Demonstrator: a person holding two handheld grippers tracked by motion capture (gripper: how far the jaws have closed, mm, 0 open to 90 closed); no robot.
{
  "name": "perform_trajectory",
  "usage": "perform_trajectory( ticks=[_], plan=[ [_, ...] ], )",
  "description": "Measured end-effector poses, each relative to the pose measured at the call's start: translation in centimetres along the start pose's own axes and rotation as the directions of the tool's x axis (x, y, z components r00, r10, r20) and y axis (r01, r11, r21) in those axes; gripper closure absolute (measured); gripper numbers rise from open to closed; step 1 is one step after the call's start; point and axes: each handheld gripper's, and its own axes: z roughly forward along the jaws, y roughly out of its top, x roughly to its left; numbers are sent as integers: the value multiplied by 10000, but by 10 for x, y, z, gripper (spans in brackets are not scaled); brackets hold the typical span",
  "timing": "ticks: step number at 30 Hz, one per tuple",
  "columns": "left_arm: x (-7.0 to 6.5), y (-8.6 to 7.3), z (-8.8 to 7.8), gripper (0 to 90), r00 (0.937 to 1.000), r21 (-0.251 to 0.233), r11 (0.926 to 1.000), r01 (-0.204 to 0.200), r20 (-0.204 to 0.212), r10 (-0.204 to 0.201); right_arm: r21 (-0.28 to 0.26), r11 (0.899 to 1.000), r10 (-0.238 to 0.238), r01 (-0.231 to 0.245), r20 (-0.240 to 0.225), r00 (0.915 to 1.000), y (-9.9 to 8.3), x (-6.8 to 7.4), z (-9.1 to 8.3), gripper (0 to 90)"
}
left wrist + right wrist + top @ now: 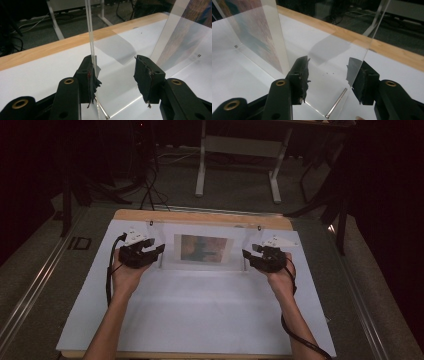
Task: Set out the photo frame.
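A clear acrylic picture frame (202, 266) stands upright on the white board (200, 310), with a colourful print (202, 248) inside it. My left gripper (152, 251) is at the frame's left end and my right gripper (248, 254) at its right end, both with jaws apart. In the left gripper view the pane's thin edge (90, 32) rises against the left pad (90, 75), and the other pad stands clear of it; the left gripper (115, 72) is open. In the right gripper view the clear pane (342, 50) passes between the jaws of the right gripper (328, 72), unpressed. A metal pin (336, 103) lies at the frame's base.
The white board lies on a wooden tabletop (200, 216) whose far edge shows behind the frame. Beyond it stand a desk's white legs (201, 165), cables (150, 185) on the floor and dark surroundings. A floor rail (30, 285) runs along the left.
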Motion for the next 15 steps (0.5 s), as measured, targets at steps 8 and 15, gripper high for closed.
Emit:
perform_trajectory(
  ticks=[8, 15],
  plan=[
    [-7, -3, -13, 528, 9996, 271, 9993, 252, 93, -255, 229, 9991, 356, -353, -156, 9992, -5, 9, -11, 504],
    [-12, -6, -19, 527, 9992, 365, 9986, 374, 124, -378, 406, 9978, 532, -525, -178, 9984, -8, 15, -19, 501]
  ],
)
